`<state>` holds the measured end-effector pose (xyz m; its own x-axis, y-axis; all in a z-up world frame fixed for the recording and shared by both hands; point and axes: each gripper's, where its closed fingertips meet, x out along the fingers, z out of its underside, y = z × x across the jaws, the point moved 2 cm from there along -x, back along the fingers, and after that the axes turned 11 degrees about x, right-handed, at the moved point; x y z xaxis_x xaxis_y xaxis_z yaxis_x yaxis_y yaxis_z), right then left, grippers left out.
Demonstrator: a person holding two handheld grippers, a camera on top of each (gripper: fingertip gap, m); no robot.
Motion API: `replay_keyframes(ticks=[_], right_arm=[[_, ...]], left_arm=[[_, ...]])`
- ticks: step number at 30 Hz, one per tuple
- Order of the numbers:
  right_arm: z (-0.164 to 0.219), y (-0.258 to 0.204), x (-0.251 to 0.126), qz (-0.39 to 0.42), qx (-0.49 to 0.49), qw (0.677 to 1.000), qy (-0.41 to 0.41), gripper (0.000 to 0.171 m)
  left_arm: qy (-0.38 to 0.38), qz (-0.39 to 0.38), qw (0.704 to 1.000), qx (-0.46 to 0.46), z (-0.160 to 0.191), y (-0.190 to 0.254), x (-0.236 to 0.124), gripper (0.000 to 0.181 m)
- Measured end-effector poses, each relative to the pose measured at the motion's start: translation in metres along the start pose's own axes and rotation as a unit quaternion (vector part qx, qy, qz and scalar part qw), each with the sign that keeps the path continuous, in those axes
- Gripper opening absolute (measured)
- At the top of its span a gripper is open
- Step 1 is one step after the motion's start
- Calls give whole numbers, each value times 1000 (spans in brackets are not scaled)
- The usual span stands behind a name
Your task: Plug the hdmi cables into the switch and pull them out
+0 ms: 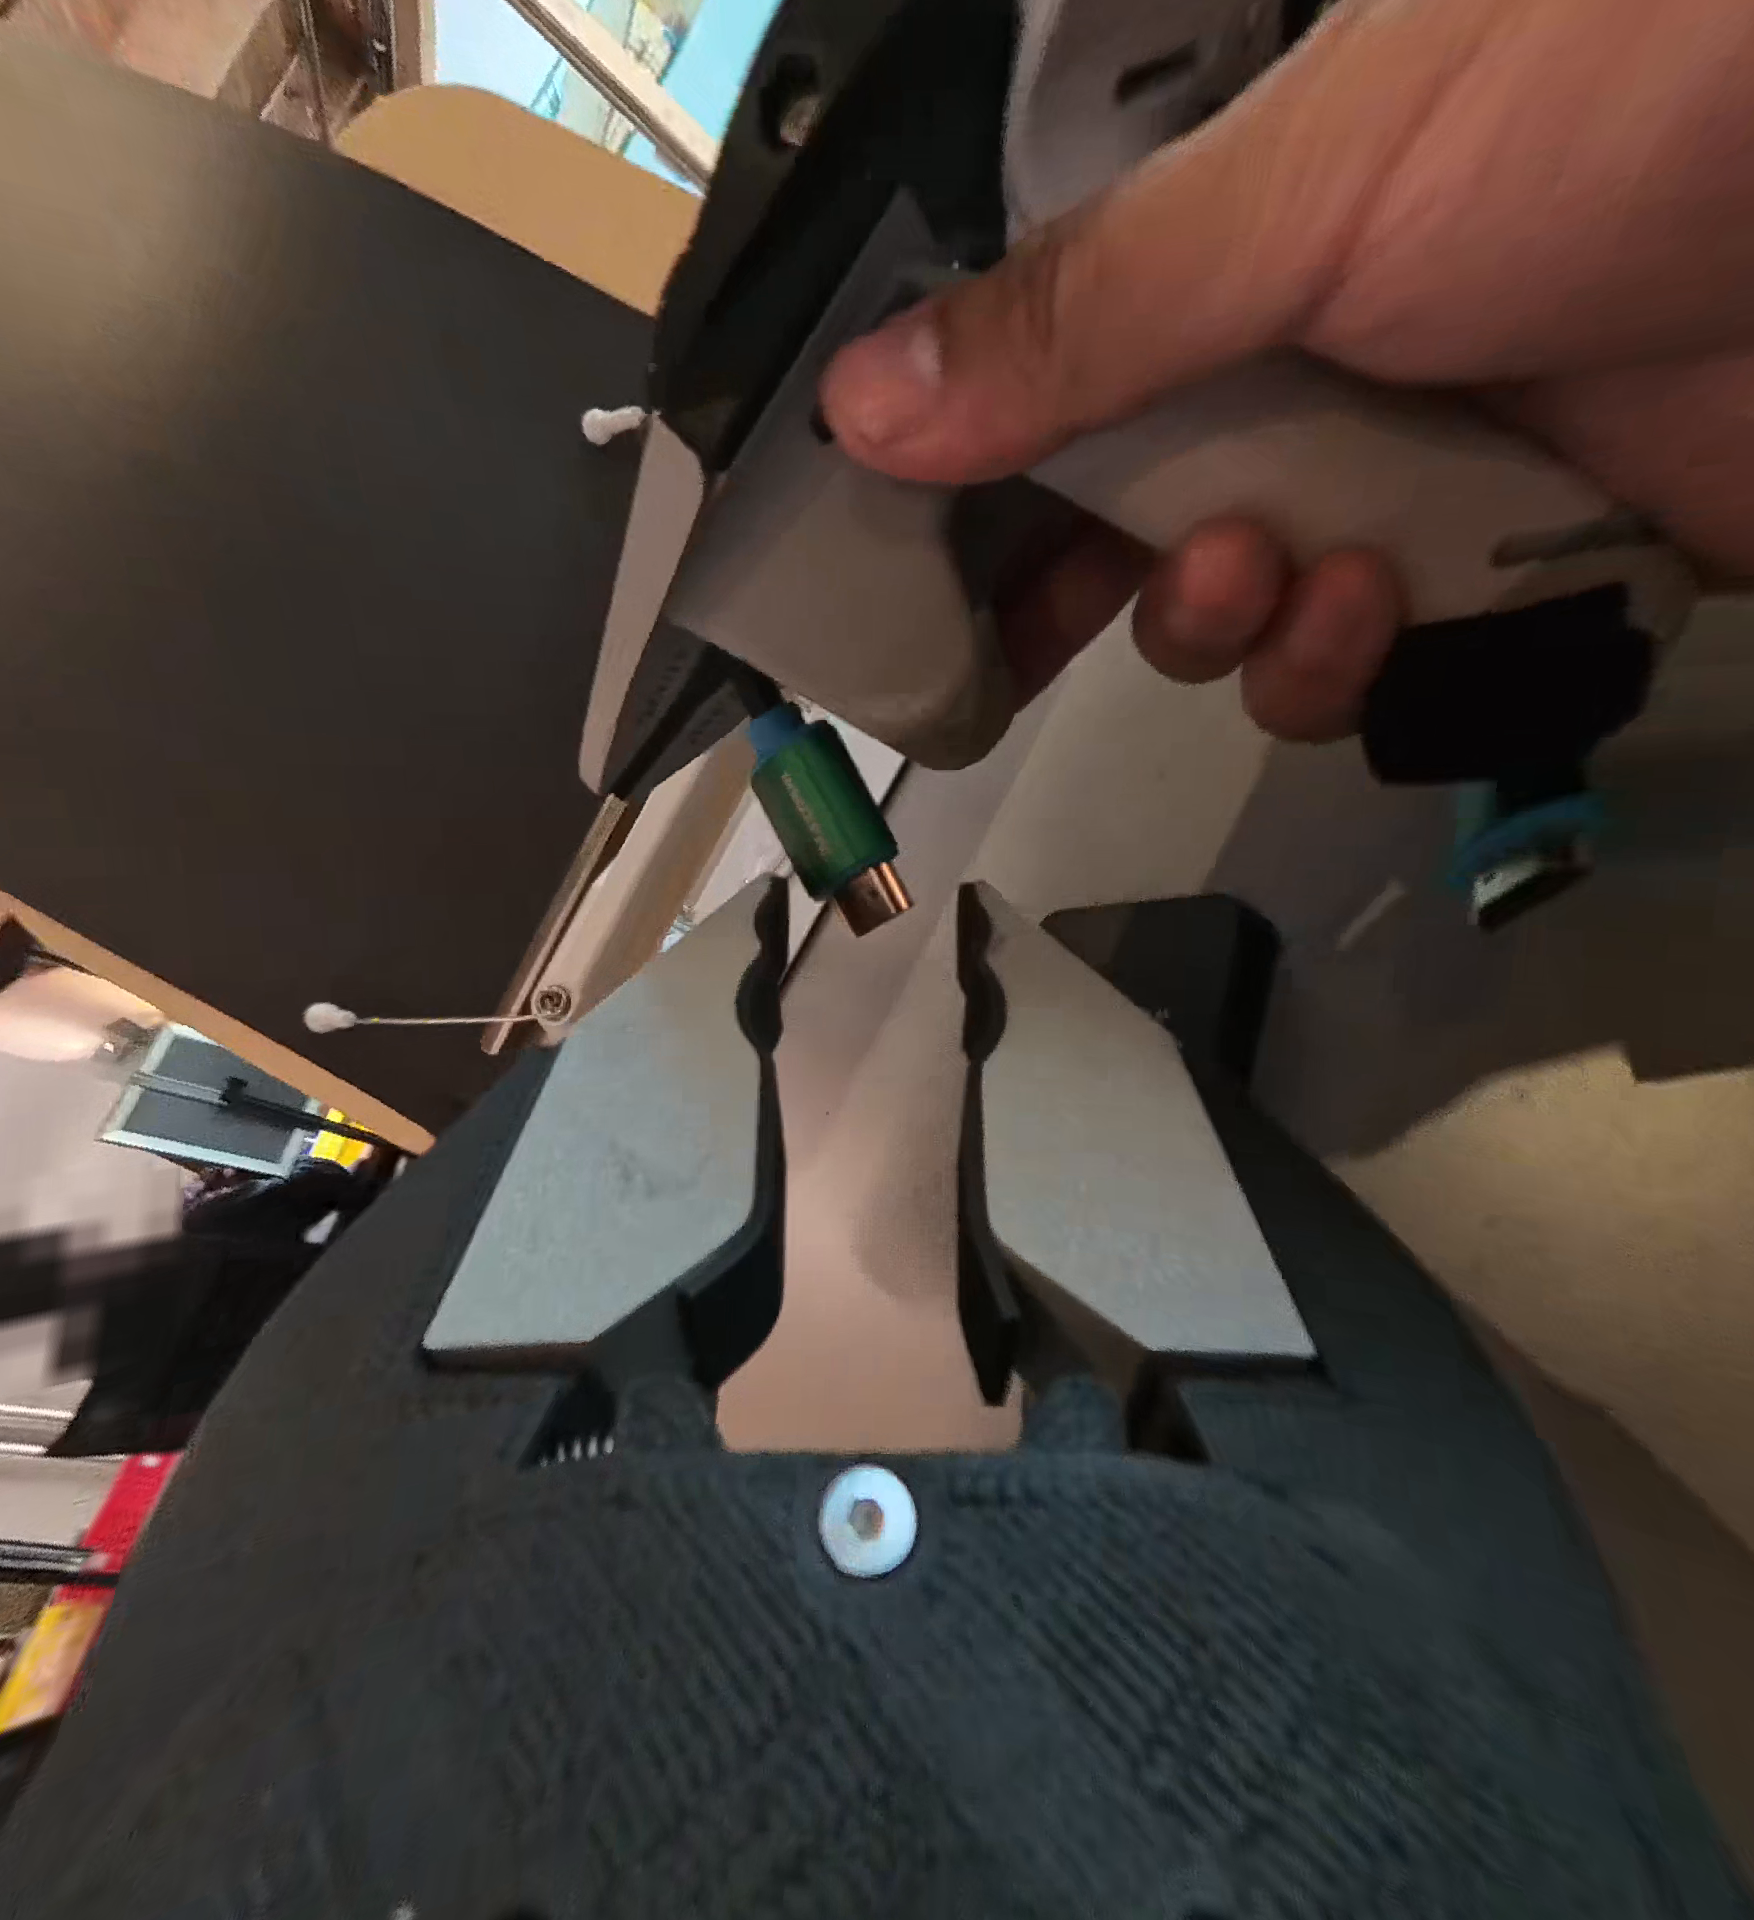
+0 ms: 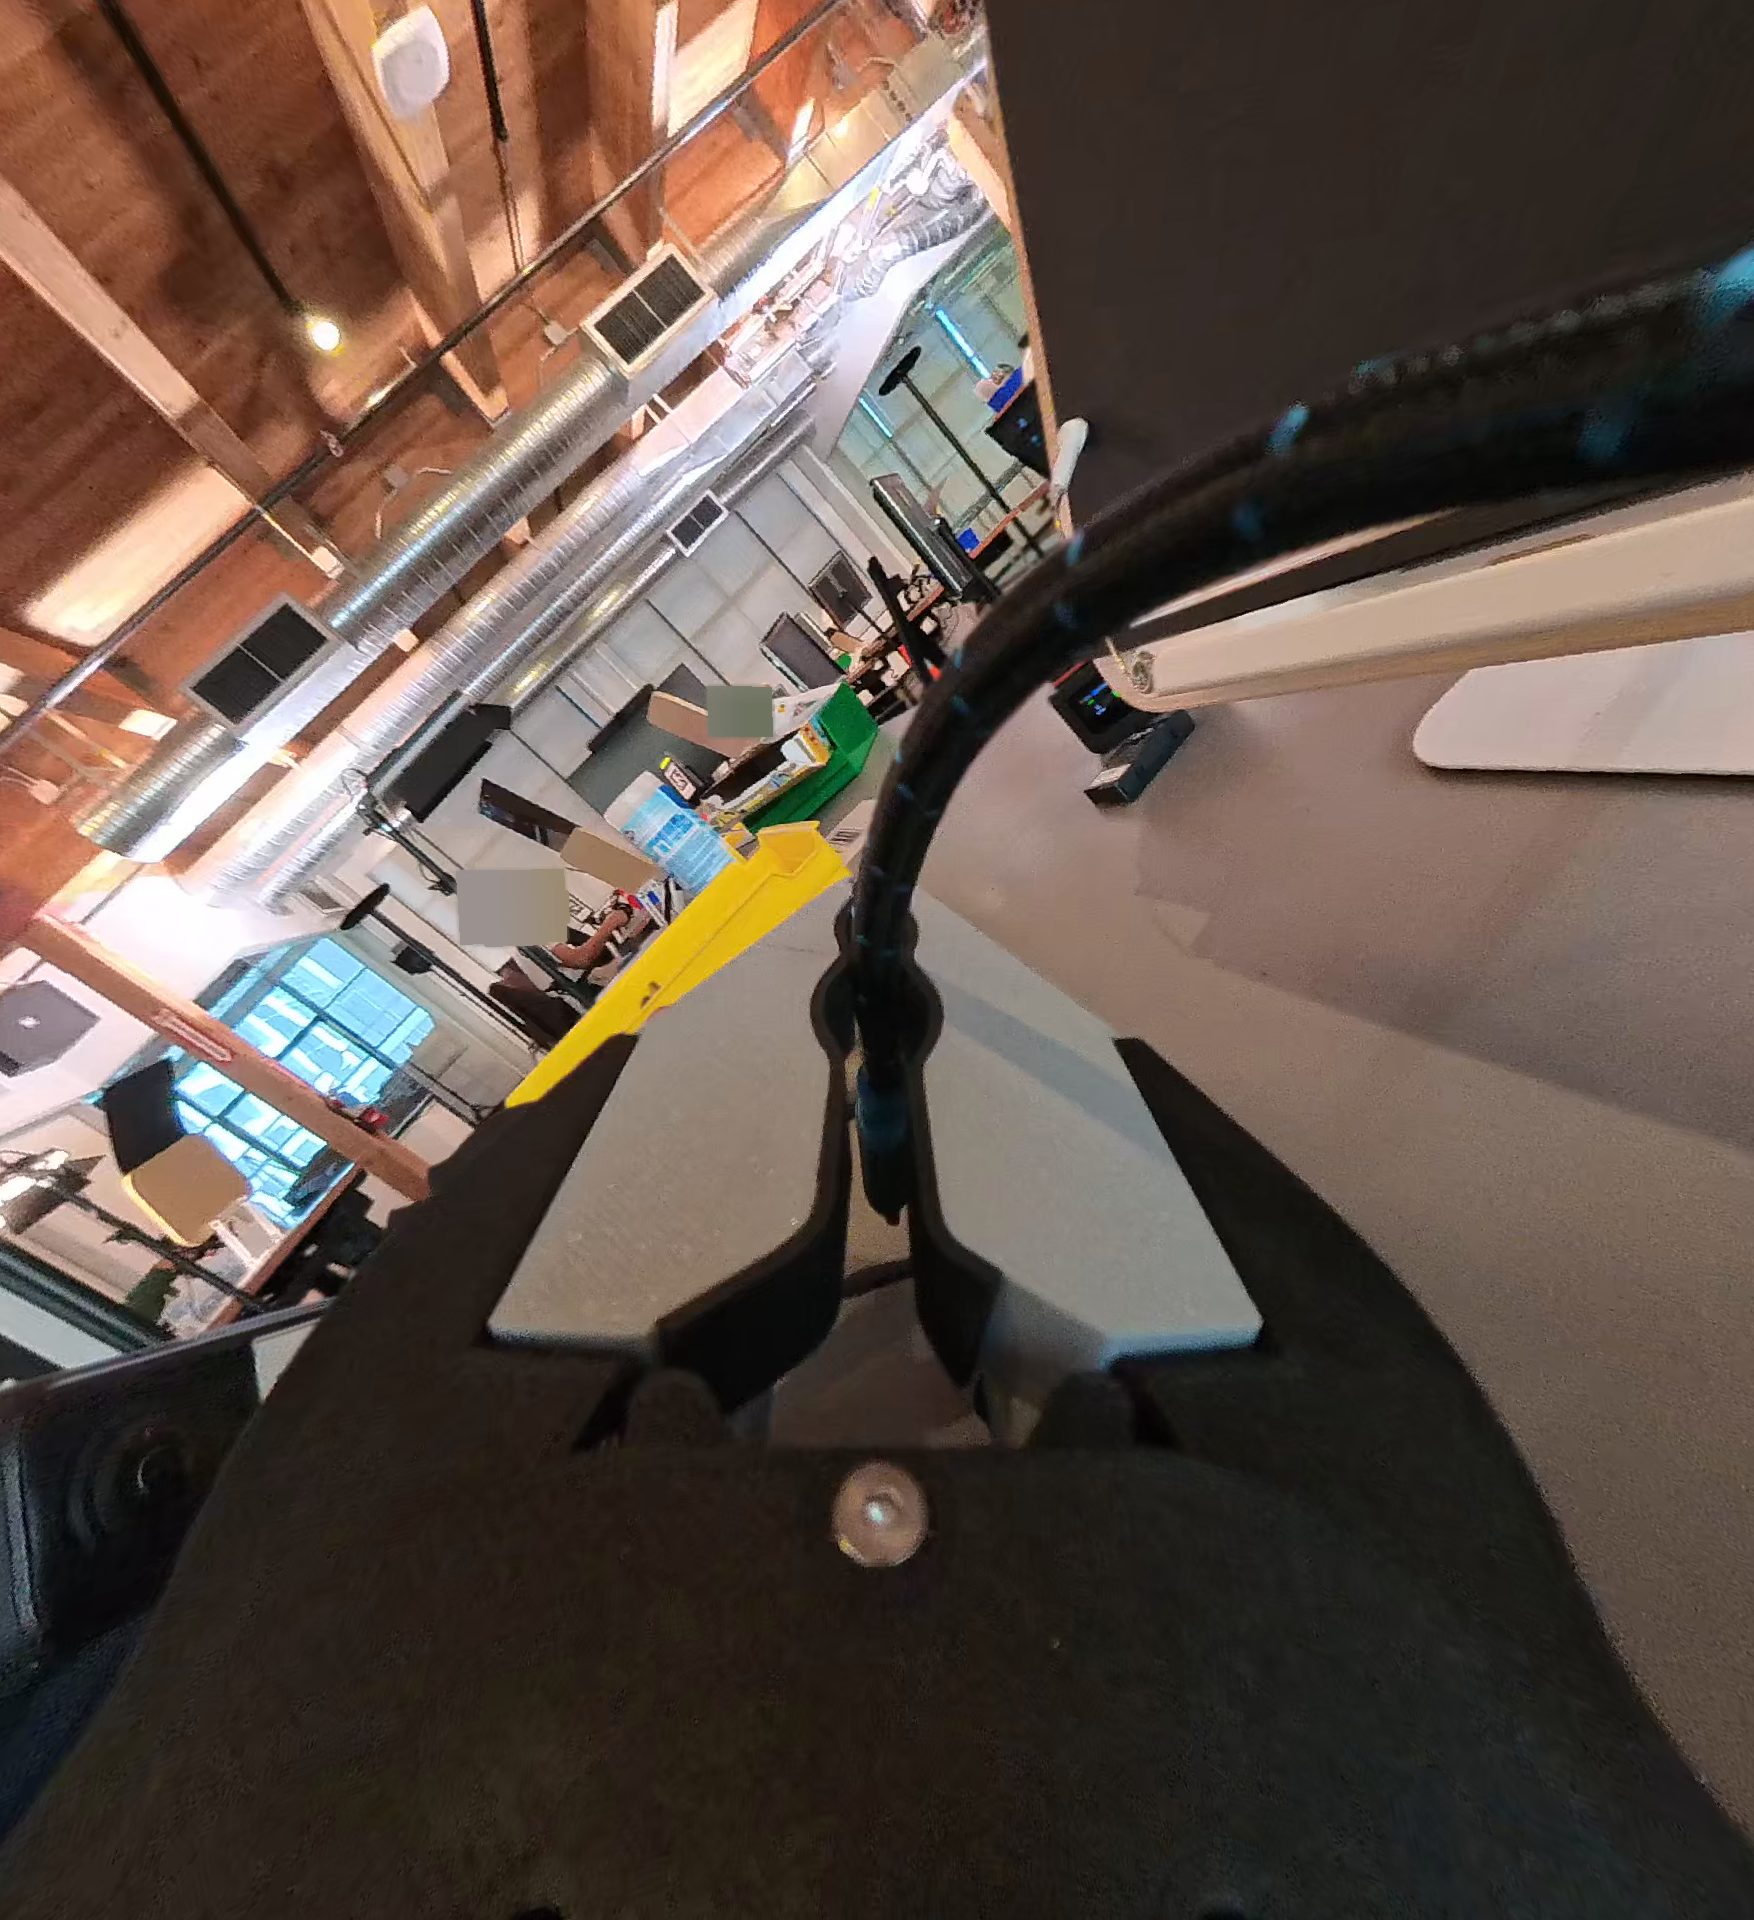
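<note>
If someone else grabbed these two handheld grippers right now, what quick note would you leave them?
Left gripper: open, empty.
Right gripper: shut on the black braided cable; its green plug hangs in the air just beyond the left fingertips.
A second plug lies loose to the right.
Black box, probably the switch, sits on the table; no visible plug is in it.
Done: cannot tell. Left: probably plug in, then pull out.
</note>
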<state>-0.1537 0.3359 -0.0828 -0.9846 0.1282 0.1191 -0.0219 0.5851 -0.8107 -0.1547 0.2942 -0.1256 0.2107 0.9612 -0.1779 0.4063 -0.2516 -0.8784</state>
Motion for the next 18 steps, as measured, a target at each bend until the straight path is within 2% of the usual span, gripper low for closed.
replay_keyframes(ticks=[7,10,13,15,18], right_arm=[[6,-9,4,-17,-24,999,-24,0],[4,-15,0,-32,-41,998,-32,0],[6,-22,-1,-55,-49,996,-53,3],[9,-29,0,-75,-55,993,-72,9],[12,-37,-1,-100,-72,989,-87,16]], left_arm=[[-19,-23,999,36,6,-11,-1,21],[26,28,995,-96,3,-20,-6,15],[88,117,956,-255,1,-26,-16,14],[121,152,929,-316,1,-31,-22,14],[150,170,909,-349,-3,-37,-29,14]])
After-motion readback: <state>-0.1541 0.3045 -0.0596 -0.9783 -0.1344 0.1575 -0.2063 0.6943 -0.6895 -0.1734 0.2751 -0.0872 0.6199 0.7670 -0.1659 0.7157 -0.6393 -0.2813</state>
